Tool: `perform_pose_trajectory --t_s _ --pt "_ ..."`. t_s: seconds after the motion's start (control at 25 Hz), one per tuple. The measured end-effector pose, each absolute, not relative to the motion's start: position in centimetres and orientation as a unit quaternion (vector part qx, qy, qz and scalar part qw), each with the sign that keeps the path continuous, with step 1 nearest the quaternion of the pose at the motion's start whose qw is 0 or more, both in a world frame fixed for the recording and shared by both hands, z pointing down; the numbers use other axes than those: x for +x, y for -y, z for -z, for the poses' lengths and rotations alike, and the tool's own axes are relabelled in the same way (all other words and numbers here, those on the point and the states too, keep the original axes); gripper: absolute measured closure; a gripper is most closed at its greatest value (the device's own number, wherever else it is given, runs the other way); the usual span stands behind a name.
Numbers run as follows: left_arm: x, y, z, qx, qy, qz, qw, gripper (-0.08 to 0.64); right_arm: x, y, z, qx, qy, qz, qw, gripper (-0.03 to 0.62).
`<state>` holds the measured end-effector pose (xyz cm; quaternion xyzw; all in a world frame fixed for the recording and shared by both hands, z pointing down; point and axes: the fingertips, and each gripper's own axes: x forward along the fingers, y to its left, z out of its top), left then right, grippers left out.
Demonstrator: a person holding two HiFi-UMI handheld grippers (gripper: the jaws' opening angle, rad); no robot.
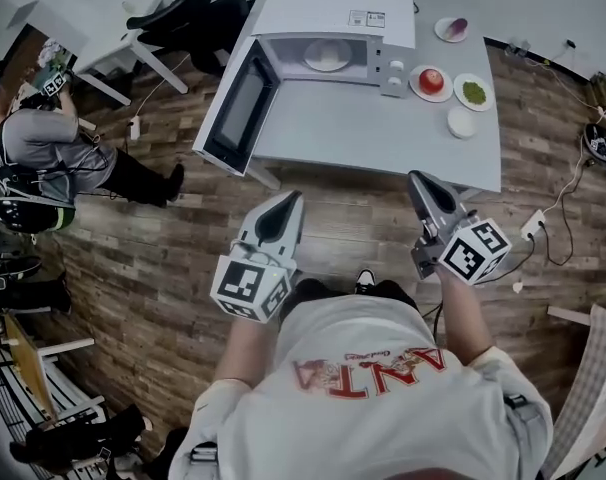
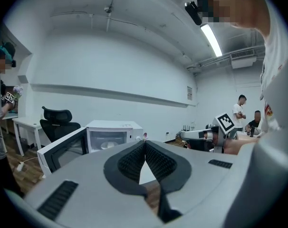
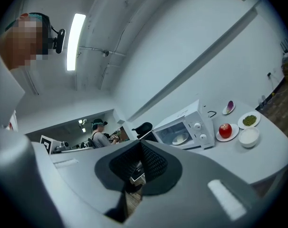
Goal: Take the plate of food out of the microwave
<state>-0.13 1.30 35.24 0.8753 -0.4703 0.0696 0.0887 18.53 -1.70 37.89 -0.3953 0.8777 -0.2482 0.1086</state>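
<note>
The white microwave [image 1: 328, 38] stands on the grey table [image 1: 383, 133] with its door [image 1: 238, 108] swung open to the left. Inside lies a white plate of food [image 1: 327, 55], also seen as the plate [image 2: 107, 145] in the left gripper view and the plate [image 3: 180, 138] in the right gripper view. My left gripper [image 1: 289, 198] and right gripper [image 1: 419, 178] hover short of the table's near edge, side by side, pointing toward it. Both are shut with nothing between their fingers. The left gripper's pads meet at the tip [image 2: 145, 142]; so do the right's [image 3: 139, 144].
Right of the microwave sit a plate with a red apple [image 1: 431, 81], a plate of green food [image 1: 473, 92], a white bowl [image 1: 462, 122] and a plate with a purple item [image 1: 452, 29]. A person [image 1: 43, 158] stands at the left. Cables [image 1: 558, 208] lie on the floor at right.
</note>
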Motion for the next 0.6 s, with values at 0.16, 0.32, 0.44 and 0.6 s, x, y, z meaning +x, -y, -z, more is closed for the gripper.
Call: perform_pose_trajectory --t_s 0.16,0.32,0.44,0.6 --pt "0.3 0.6 -35.3 0.877 0.466 -0.068 0.090 0.551 19.1 3.1 -38.9 -0.402 -0.872 0.257 0.109 0.589" --pt "0.5 3.1 -35.8 0.882 0.458 -0.064 0.092 0.551 19.7 4.9 -39.2 -0.419 -0.865 0.252 0.110 0.589" --pt "0.7 5.6 -35.7 0.889 0.445 -0.054 0.093 0.551 20.2 6.6 -39.2 -0.438 -0.857 0.249 0.109 0.589" --pt "0.3 9.9 -35.7 0.896 0.432 -0.043 0.096 0.551 19.8 9.9 -39.0 -0.457 -0.848 0.247 0.101 0.589"
